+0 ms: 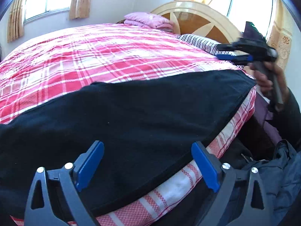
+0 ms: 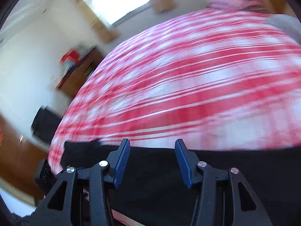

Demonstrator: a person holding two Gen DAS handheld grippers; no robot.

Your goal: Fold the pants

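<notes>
Left wrist: right tongs (image 1: 222, 51) raised, empty, over pants (image 1: 131, 113).

A: Where do the pants (image 1: 143, 113) lie?
B: On the bed (image 1: 94, 56), along its near edge.
A: And beyond them?
B: A folded blanket (image 1: 148, 21) and a pillow (image 1: 197, 41) at the bed's far end, against the headboard (image 1: 199, 18).

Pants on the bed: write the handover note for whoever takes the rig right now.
Left claw: open, empty, over the near edge of the black pants.
Right claw: open, nothing between its pads, above the pants; the view is blurred.
Pants: flat along the near edge of the plaid bed cover.
Done: laid out, possibly folded lengthwise.
Left: regrip and finish the folds.
</notes>
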